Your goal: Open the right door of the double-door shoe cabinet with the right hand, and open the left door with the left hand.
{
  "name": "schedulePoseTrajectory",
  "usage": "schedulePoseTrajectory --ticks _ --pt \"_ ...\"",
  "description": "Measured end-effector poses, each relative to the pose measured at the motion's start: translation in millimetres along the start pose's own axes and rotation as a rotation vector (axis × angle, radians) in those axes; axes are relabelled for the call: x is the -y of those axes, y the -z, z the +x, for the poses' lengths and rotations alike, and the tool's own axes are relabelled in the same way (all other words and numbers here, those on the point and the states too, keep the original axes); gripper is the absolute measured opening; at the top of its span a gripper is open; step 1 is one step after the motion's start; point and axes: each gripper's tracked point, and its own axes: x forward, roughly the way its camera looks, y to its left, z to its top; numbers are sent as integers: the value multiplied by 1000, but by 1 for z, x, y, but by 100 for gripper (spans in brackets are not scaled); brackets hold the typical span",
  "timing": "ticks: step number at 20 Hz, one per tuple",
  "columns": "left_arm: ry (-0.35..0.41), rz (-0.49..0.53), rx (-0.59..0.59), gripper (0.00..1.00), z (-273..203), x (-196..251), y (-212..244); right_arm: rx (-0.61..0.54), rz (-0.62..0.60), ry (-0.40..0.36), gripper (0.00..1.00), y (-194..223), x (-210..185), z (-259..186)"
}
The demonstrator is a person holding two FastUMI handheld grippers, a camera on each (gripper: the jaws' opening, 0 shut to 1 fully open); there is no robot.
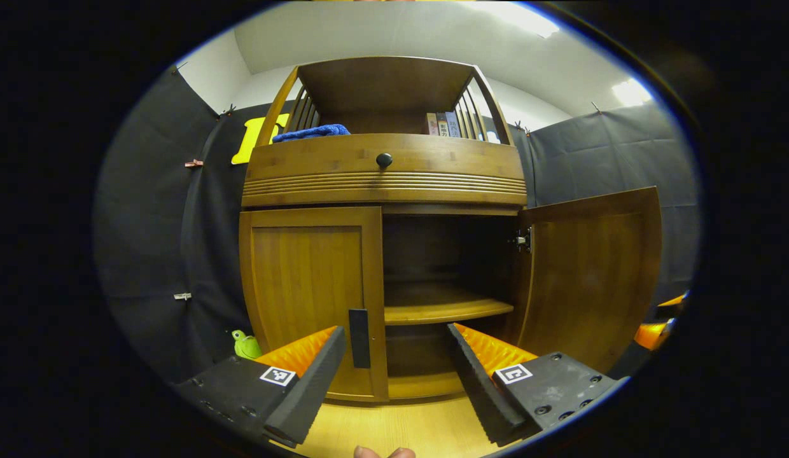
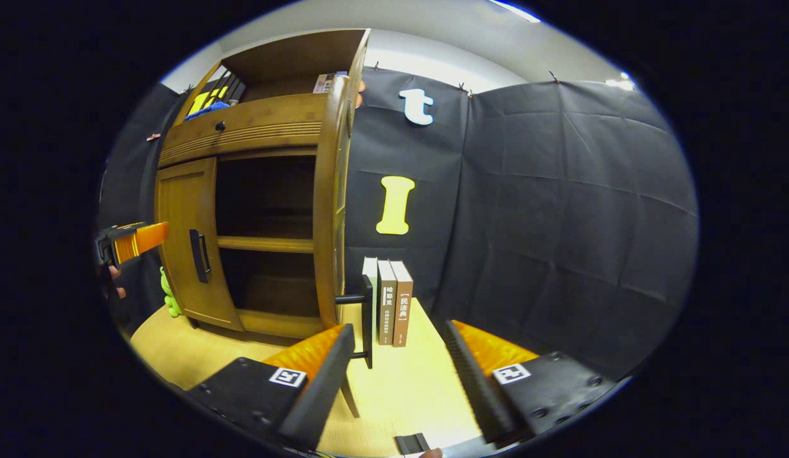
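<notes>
The wooden shoe cabinet [image 1: 382, 184] fills the left gripper view. Its left door [image 1: 308, 286] is closed, with a dark upright handle [image 1: 359, 337] at its inner edge. The right door [image 1: 592, 273] is swung wide open, baring an inner shelf [image 1: 445, 308]. My left gripper [image 1: 394, 356] is open, level with that handle, which stands just inside its left finger. In the right gripper view the open right door [image 2: 328, 210] shows edge-on, its handle [image 2: 367, 312] close ahead of the open right gripper [image 2: 401, 350], untouched. The left gripper [image 2: 130, 242] hovers before the closed left door [image 2: 188, 242].
A drawer with a round knob [image 1: 384, 159] sits above the doors. A blue cloth [image 1: 312, 132] and books [image 1: 443, 124] lie on the top shelf. Three books [image 2: 391, 302] stand on the light wooden surface [image 2: 407, 388] right of the cabinet. A green toy [image 1: 245, 345] sits at its left foot.
</notes>
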Motion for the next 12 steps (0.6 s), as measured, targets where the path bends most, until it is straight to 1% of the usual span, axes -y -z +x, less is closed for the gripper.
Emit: schedulePoseTrajectory --ticks 1,2,3,5,6,8,9,10,11,12 --pt "-4 1 -4 98 5 -4 4 5 15 -2 100 -5 -2 -6" --pt "-8 -3 -7 99 10 -6 6 16 21 -10 99 -9 -7 -11" --pt "-12 -7 -9 99 16 -10 8 34 16 -21 95 -12 -13 -17" --pt "-22 -10 -13 99 28 -17 12 63 -3 -51 94 -23 -29 -23" --pt "-27 -12 -14 99 34 -22 15 53 -4 -81 100 -23 -43 -25" --pt "-38 2 -16 98 48 -30 21 41 3 -122 99 -25 -65 -29" --pt "-41 15 -23 95 55 -34 26 37 5 -141 96 -27 -76 -29" --pt "-39 25 -31 92 63 -36 32 40 9 -160 96 -30 -87 -29" --pt "-33 31 -41 86 71 -37 38 45 15 -179 99 -34 -98 -29" --pt "-24 32 -52 83 80 -37 44 46 21 -195 96 -37 -108 -27"
